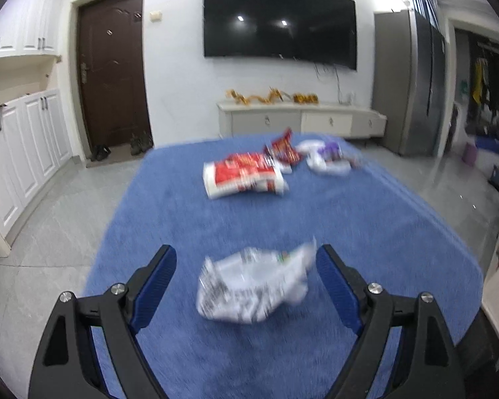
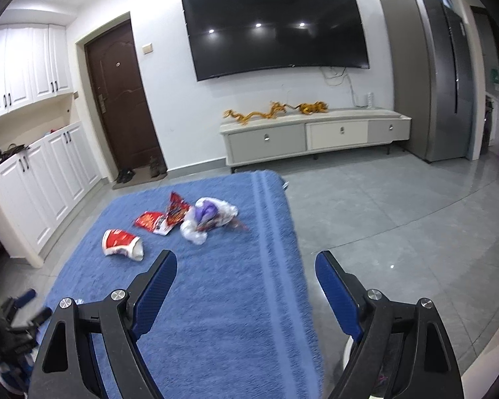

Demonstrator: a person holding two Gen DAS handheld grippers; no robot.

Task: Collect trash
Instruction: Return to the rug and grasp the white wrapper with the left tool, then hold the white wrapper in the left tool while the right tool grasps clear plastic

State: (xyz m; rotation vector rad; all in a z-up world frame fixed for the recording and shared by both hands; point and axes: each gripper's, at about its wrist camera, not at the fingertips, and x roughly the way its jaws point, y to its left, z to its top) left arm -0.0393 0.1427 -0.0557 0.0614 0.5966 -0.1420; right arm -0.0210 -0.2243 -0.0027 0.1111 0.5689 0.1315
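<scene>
A blue towel-covered table (image 1: pixel 366 219) holds trash. A crumpled white wrapper (image 1: pixel 254 286) lies between the fingers of my open left gripper (image 1: pixel 246 262), which is empty and not closed on it. Farther back lie a red and white bag (image 1: pixel 244 174), a red snack wrapper (image 1: pixel 284 148) and a white and purple plastic bag (image 1: pixel 327 156). My right gripper (image 2: pixel 246 267) is open and empty above the table's right edge (image 2: pixel 282 232). From there the red and white bag (image 2: pixel 121 244), red wrappers (image 2: pixel 164 217) and plastic bag (image 2: pixel 208 217) lie ahead to the left.
A brown door (image 1: pixel 111 66), white cabinets (image 1: pixel 20 153), a wall TV (image 1: pixel 277 20) over a low console (image 1: pixel 299 121) and a grey fridge (image 2: pixel 444 76) surround the table. Grey tiled floor (image 2: pixel 382 212) lies to the right. The left gripper's arm (image 2: pixel 20 319) shows at the lower left.
</scene>
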